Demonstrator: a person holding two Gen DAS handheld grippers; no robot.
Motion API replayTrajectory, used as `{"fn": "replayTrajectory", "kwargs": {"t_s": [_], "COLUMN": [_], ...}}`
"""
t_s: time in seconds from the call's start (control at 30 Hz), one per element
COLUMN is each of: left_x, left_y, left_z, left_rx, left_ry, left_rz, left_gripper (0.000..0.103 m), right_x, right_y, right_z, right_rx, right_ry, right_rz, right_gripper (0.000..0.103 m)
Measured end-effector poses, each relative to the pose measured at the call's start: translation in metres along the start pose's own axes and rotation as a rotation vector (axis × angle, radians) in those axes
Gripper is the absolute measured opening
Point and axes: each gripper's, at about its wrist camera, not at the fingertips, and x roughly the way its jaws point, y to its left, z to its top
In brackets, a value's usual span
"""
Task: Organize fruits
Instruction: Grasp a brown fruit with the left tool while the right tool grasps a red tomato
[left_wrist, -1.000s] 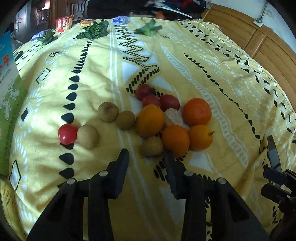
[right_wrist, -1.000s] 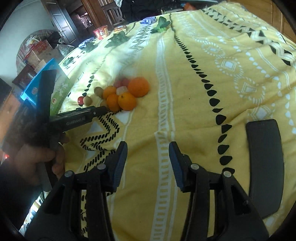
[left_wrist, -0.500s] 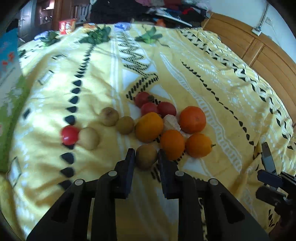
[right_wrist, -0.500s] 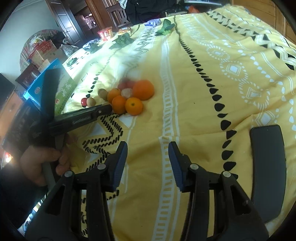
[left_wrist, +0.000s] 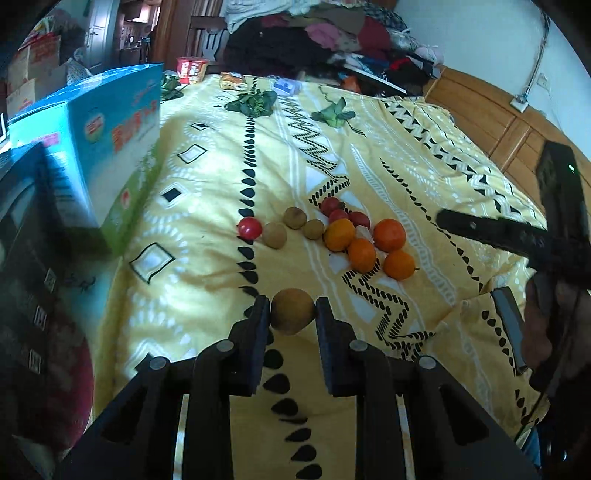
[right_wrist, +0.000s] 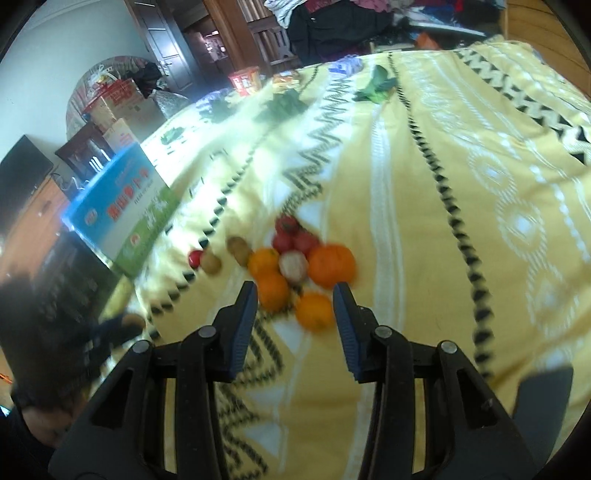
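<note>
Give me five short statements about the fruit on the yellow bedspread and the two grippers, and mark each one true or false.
1. The left gripper is shut on a brown fruit. True.
2. The right gripper grips an orange. False: its jaws are closing, but the pads press on nothing; the nearest orange lies on the bedspread.
3. A blue and green box stands on the bed's left side in the left wrist view. True.
4. All red fruits lie in one cluster. False: one red fruit lies apart, beside a brown one.
5. The oranges are inside the box. False: they lie on the bedspread.
</note>
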Motion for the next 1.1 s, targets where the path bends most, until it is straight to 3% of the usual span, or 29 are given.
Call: {"fn": "replayTrajectory", "kwargs": {"t_s": [0.3,0.53,0.63,0.77,0.93,1.1], "left_x": [-0.017,-0.016,-0.019,-0.019,-0.02,-0.021], "left_y": [0.019,0.03,0.036,0.039,0.044,0.046], "left_z": [-0.005,-0.008,-0.01,-0.008,-0.005,-0.005], "left_rx": [-0.055,-0.081,-0.093,-0.104,-0.116,-0.121], "left_ry": [-0.031,-0.023,-0.026,-0.037,-0.037,-0.034], "left_rz": [0.015,0.019,0.021,0.02,0.021,0.018], "left_gripper": [0.025,0.025,0.025,0.025,0.025,0.025], "right_x": [0.067,0.13,0.129,0.12,0.15,0.166], "right_y": [0.073,0.095,0.095,0.116,0.14,0.13], "right_z": [-0.001,-0.005,-0.002,0.002,0.003,0.014], "right_rx": [-0.156,-0.219,-0.213,-0.293,-0.477,-0.464], "right_ry": [0.091,0.168,0.142,0.083,0.138,0.169], "right_rz": [0.106,0.05,0.008,0.049,0.018,-0.002], "right_gripper": [0.043,0.043,0.043,0.044,0.044,0.043]}}
